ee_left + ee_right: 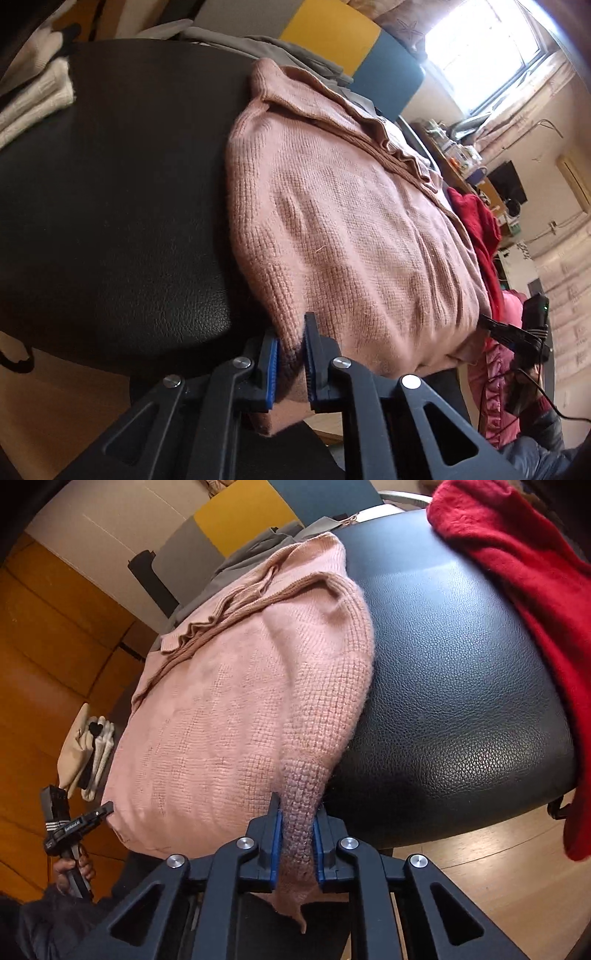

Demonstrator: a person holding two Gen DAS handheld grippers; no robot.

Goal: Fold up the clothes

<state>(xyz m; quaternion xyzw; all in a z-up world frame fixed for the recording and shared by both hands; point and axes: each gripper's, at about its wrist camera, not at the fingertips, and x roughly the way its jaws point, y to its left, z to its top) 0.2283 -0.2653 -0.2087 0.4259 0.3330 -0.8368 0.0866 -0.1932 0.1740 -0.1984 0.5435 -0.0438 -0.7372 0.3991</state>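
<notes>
The left gripper (290,363) is clamped on the near corner of a pink chunky-knit sweater (343,221); the right gripper (297,843) pinches its other near corner, both jaws narrow on the wool; the sweater spreads ahead of them over a black leather-look seat (458,672). It looks soft, light and stretchy, so corner grips seem best, though it may sag; beyond lie a red fuzzy garment (517,576), grey cloth (280,48) and cream folded knits (33,99), crowding the edges.
</notes>
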